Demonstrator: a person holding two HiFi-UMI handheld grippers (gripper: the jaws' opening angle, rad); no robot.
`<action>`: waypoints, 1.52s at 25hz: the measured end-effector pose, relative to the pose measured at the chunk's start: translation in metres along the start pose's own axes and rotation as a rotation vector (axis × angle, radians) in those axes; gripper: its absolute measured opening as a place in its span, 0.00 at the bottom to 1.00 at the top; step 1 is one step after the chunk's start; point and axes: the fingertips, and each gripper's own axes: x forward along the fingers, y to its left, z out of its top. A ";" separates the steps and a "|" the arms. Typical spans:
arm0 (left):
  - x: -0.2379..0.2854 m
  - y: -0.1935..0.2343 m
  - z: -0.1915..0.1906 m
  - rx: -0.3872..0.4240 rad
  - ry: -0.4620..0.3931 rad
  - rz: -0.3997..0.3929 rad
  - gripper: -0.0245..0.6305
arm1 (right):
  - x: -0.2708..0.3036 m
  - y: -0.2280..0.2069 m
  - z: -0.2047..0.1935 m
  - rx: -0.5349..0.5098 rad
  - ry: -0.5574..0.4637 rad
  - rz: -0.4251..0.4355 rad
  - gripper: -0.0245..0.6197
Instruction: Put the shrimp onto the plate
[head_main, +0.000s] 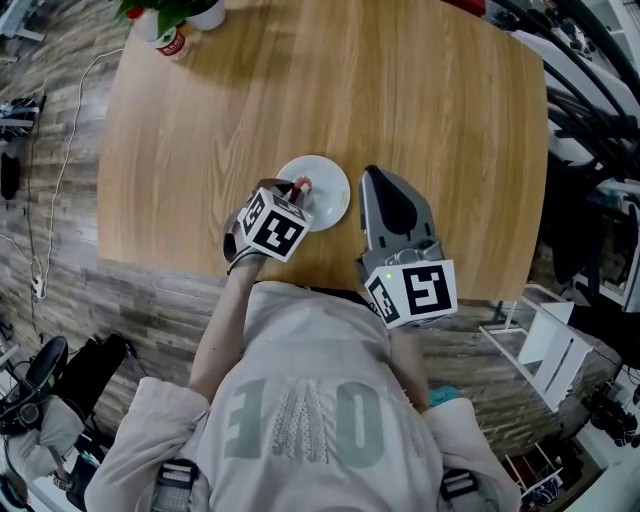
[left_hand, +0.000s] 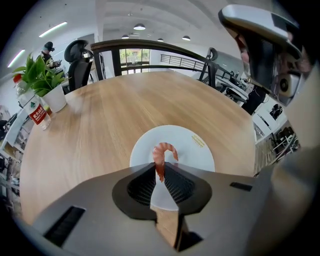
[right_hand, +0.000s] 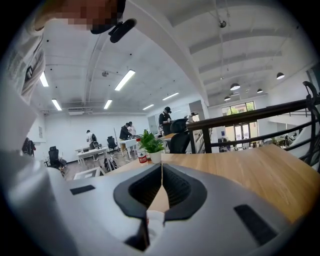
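Observation:
A pink curled shrimp (left_hand: 163, 156) hangs by its tail between the pads of my left gripper (left_hand: 160, 172), which is shut on it just above the round white plate (left_hand: 195, 150). In the head view the shrimp (head_main: 301, 186) shows at the left gripper's (head_main: 293, 192) tips, over the left part of the plate (head_main: 327, 190). My right gripper (head_main: 377, 180) rests to the right of the plate, near the table's front edge. Its jaws meet with nothing between them, as the right gripper (right_hand: 161, 172) view shows.
A potted plant (left_hand: 42, 80) and a red-labelled bottle (left_hand: 38, 113) stand at the wooden table's far left corner (head_main: 170, 25). The table's front edge (head_main: 200, 262) runs close under both grippers. Chairs, desks and people fill the room beyond.

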 end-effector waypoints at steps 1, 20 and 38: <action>0.001 0.000 0.000 0.003 0.003 -0.002 0.12 | 0.000 0.001 0.000 0.003 -0.001 0.004 0.07; 0.002 0.009 -0.006 0.001 0.021 0.008 0.13 | -0.001 0.013 0.002 -0.005 -0.002 0.044 0.07; -0.021 0.013 0.029 -0.039 -0.099 0.001 0.25 | 0.001 0.020 0.002 -0.014 0.005 0.066 0.07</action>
